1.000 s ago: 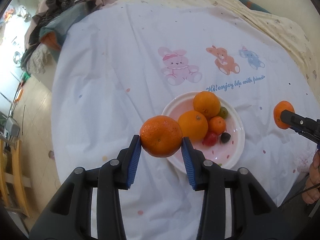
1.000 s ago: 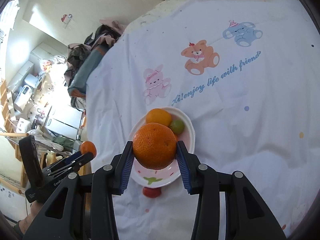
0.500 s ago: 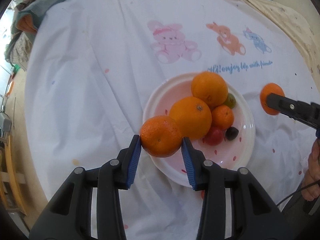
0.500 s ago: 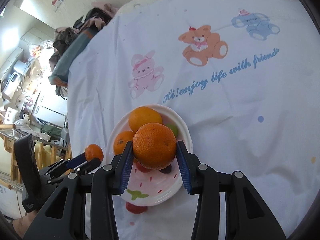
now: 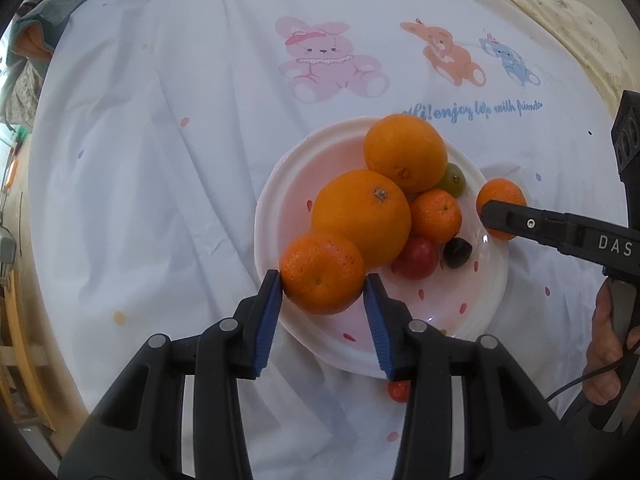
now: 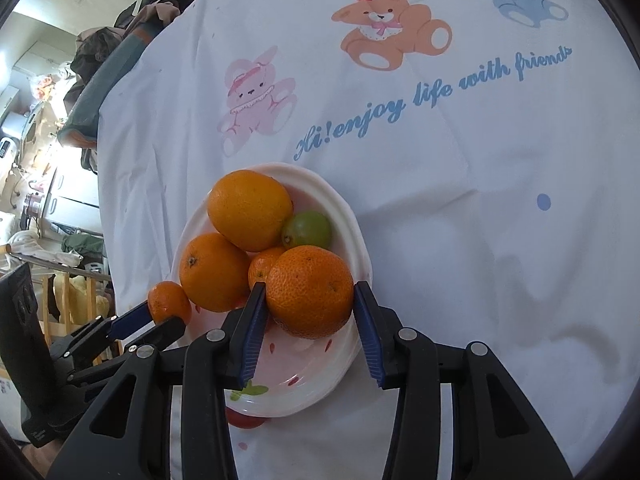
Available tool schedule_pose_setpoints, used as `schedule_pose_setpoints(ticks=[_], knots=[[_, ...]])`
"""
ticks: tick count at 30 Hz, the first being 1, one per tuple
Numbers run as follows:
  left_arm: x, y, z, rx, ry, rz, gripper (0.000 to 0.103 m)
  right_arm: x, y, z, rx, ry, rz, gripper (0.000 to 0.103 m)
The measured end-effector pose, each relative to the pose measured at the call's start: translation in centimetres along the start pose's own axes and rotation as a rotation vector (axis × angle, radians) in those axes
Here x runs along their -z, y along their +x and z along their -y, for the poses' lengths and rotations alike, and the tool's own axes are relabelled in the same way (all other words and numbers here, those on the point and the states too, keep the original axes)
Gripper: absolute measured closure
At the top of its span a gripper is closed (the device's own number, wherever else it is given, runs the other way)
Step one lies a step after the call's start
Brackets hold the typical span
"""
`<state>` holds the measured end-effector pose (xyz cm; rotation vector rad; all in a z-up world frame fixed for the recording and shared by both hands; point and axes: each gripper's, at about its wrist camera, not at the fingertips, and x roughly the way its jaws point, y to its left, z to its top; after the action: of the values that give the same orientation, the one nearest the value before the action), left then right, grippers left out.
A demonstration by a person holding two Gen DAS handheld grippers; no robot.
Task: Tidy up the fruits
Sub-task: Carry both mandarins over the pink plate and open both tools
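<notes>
A white plate with pink specks holds two big oranges, a small mandarin, a green fruit, a red tomato and a dark fruit. My left gripper is shut on a mandarin over the plate's near-left rim. My right gripper is shut on a second mandarin over the plate's right side. It also shows in the left wrist view. The left gripper with its mandarin shows in the right wrist view.
A white cloth with printed cartoon animals covers the table. A small red tomato lies on the cloth by the plate's near edge. Piled clothes and furniture stand beyond the table's left side.
Both grippers have moved in toward the plate with their mandarins. Both now hang over the plate's rim. The fruit on the plate has not moved.
</notes>
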<state>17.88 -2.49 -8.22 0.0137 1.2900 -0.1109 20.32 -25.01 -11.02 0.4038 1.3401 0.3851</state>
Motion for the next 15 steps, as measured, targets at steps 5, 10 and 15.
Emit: schedule_pose_setpoints(ticks=[5, 10, 15], knots=[[0.16, 0.38, -0.03, 0.002, -0.001, -0.02, 0.064, 0.02, -0.17, 0.0, -0.003, 0.004, 0.003, 0.057], [0.42, 0.57, 0.07, -0.01, 0.007, -0.023, 0.064, 0.01, -0.1, 0.08, -0.003, 0.008, 0.006, 0.057], [0.42, 0.87, -0.14, -0.017, -0.002, -0.038, 0.064, -0.06, 0.06, 0.0, -0.001, 0.015, -0.001, 0.056]])
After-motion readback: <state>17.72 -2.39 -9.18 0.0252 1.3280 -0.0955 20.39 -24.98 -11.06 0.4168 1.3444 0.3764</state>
